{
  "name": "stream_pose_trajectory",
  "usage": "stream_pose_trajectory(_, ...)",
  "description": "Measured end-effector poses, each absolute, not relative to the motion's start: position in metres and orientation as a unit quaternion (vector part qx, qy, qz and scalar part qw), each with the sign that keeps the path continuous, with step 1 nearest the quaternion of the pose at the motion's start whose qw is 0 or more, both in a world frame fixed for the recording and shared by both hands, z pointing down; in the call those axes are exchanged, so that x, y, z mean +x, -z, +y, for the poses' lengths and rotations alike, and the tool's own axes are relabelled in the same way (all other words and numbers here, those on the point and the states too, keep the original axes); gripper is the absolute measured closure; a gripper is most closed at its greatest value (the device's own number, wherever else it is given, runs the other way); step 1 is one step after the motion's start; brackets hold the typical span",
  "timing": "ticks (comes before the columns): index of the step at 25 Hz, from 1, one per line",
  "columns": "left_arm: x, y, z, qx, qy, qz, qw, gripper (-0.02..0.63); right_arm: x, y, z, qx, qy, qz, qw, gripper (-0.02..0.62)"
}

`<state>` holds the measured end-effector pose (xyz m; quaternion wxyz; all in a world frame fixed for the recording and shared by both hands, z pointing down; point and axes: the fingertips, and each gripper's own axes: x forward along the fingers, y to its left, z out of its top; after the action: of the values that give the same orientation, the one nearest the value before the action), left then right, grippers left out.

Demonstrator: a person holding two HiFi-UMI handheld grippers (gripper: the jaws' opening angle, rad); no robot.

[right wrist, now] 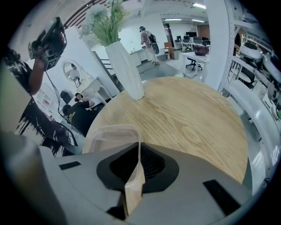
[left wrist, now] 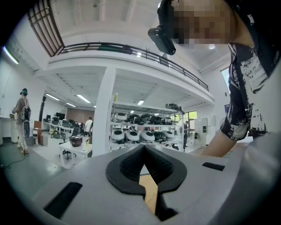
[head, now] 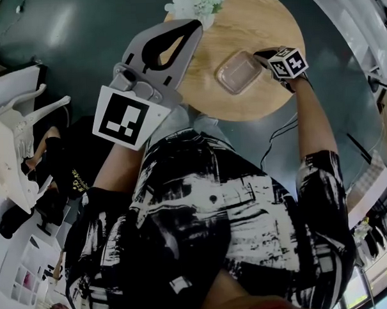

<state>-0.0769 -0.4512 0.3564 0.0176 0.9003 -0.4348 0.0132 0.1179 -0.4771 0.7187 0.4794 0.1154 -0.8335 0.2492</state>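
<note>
A clear plastic container (head: pixel 236 72) lies on the round wooden table (head: pixel 251 20). My right gripper (head: pixel 261 57) is shut on the container's near wall at its right side. In the right gripper view the thin clear wall runs up between the closed pads of that gripper (right wrist: pixel 139 143), and the container's rim (right wrist: pixel 107 131) shows just beyond over the table (right wrist: pixel 184 114). My left gripper (head: pixel 193 26) is raised above the table's left edge, shut and empty. In the left gripper view its tips (left wrist: pixel 143 146) meet with nothing between them, and it faces out into the room.
A white vase (right wrist: pixel 125 70) with pale flowers (head: pixel 196 2) stands at the table's far edge. A white chair (head: pixel 13 136) and a seated person in black (head: pixel 59 166) are on the left. A white column (left wrist: pixel 103 118) and equipment shelves (left wrist: pixel 140 132) lie farther off.
</note>
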Motion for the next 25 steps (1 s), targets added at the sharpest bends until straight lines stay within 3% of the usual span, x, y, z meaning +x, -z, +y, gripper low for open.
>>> stream_pose_trajectory(15, -0.051, -0.314, -0.443, 0.919, 0.011, -0.394, -0.022, 0.606, 0.140, -0.609, -0.490, 0.214, -0.184, -0.878, 0.387, 0.581)
stream_pose_trajectory(25, -0.023, -0.270, -0.441, 0.925, 0.016, -0.373, -0.075, 0.606, 0.189, -0.404, -0.497, 0.391, -0.022, -0.896, 0.207, 0.580)
